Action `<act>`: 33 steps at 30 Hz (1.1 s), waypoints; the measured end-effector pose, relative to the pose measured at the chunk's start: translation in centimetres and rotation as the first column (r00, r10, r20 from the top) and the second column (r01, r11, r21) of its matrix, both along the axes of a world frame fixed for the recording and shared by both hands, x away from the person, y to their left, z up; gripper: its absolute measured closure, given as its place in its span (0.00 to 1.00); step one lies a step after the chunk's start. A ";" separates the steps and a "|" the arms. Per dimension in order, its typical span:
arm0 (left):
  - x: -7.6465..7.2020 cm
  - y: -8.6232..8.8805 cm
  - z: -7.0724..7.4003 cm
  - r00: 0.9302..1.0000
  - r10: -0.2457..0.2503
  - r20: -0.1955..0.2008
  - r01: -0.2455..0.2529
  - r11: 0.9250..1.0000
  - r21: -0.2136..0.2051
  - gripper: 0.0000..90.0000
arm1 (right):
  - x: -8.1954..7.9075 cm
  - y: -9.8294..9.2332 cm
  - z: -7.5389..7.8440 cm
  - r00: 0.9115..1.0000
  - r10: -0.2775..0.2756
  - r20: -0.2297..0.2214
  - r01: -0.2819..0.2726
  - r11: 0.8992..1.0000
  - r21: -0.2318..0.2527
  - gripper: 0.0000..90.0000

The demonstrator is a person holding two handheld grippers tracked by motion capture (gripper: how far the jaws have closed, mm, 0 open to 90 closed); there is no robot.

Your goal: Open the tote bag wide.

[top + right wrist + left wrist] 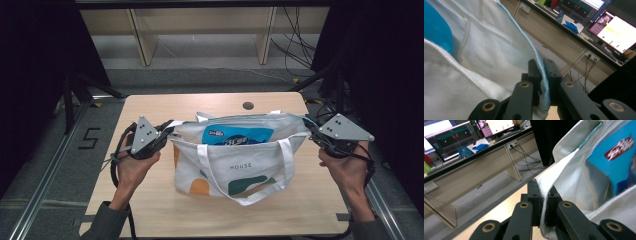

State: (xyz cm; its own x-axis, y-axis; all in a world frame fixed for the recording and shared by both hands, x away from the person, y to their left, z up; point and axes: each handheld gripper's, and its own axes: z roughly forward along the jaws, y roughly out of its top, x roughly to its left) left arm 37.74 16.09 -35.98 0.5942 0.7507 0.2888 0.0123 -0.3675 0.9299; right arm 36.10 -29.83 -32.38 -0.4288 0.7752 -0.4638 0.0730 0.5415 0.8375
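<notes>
Left hand-held gripper [167, 134] clamped on the tote bag [240, 165] rim at its left end, right hand-held gripper [312, 131] clamped on the blue-edged rim at the right end. Bag sits on the table [150, 107] between them, mouth stretched open, probably for access to the blue packet [237, 135] inside.

A white canvas tote bag [235, 167], printed with teal and orange shapes, is stood upright on the bench [150, 200], mouth held open; a blue snack packet [237, 135] is seen inside.
</notes>
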 end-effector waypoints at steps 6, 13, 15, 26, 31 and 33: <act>1.9 0.0 -3.5 0.994 0.019 -0.103 -0.018 1.000 0.008 0.95 | 1.3 0.1 -2.8 0.999 -0.001 -0.053 0.001 1.000 -0.004 0.95; 2.5 0.1 -5.2 0.989 0.033 -0.146 -0.031 0.999 0.015 0.94 | 1.8 0.2 -5.4 0.996 -0.004 -0.094 0.007 1.000 0.028 0.95; 2.4 0.0 -5.3 0.990 0.030 -0.141 -0.026 0.999 0.031 0.94 | 1.8 0.0 -5.9 0.994 -0.008 -0.112 0.012 0.999 0.035 0.95; 2.9 -0.8 -9.3 0.968 0.015 -0.251 0.007 0.996 0.087 0.94 | 1.8 -0.1 -7.8 0.987 -0.003 -0.158 0.004 1.000 0.007 0.95; 2.9 -1.7 -11.0 0.960 0.019 -0.279 0.027 0.987 0.159 0.94 | 1.9 0.1 -9.4 0.979 -0.001 -0.205 -0.005 1.000 -0.026 0.95; 2.9 -2.0 -11.7 0.959 0.007 -0.284 0.043 0.984 0.170 0.94 | 2.0 0.1 -10.0 0.976 -0.005 -0.220 -0.001 1.000 -0.027 0.95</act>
State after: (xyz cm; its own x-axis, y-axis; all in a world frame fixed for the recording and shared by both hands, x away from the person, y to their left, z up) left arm 40.64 14.12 -47.63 0.6833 0.6924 0.2314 0.2572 -0.5250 0.8113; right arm 38.09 -29.71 -42.35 -0.5210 0.7649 -0.3788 0.2546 0.5628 0.7864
